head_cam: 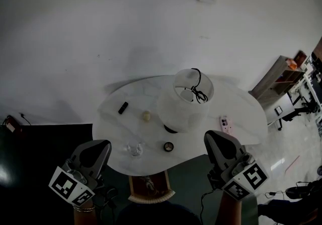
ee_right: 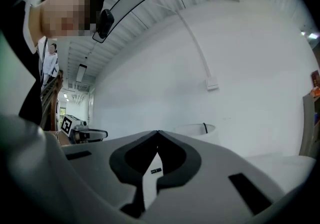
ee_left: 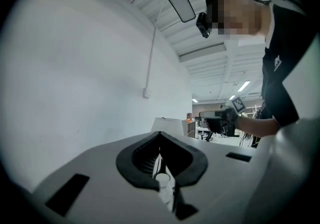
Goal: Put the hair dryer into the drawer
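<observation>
Hovering before the round table, left claw and right claw sit closed, empty.

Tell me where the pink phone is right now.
In the head view, the pink phone lies on the white table's right half, just right of the tall white cylinder.
</observation>
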